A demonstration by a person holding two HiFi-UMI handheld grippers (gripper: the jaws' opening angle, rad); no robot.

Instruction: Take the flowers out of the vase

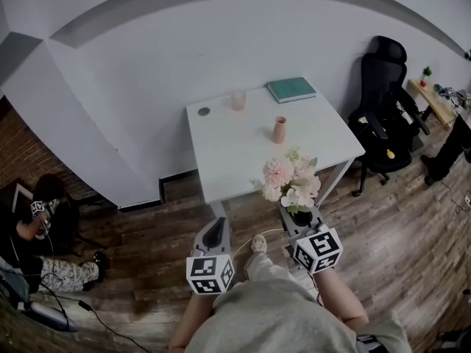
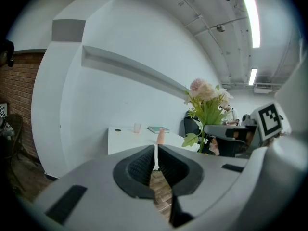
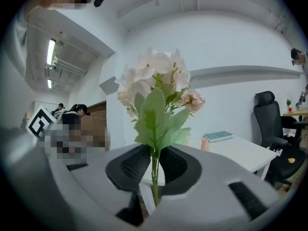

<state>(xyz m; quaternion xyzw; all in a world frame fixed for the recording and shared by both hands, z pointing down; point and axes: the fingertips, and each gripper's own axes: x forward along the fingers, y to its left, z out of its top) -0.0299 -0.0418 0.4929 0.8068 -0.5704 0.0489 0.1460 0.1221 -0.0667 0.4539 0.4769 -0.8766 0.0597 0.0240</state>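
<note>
White table (image 1: pixel 221 153) on wood floor (image 1: pixel 147 234), pink vase (image 1: pixel 279 130) far on it. Flowers (image 1: pixel 291 182) near, stems upright, pinched in the narrowed jaws of the right gripper (image 3: pixel 154 165), well clear of the vase. Left gripper (image 2: pixel 156 163) closed, holding nothing.

Pink-white flowers (image 1: pixel 292 182) upright, stems pinched in right claw (image 1: pixel 300 215); pink vase (image 1: pixel 279 130) upright on table (image 1: pixel 221 153).

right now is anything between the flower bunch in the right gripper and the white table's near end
Nothing visible. The right gripper holds the pink and white flower bunch by its stems at the white table's bare near edge; the slim pink vase, pale cup and green book stand farther back.
</note>
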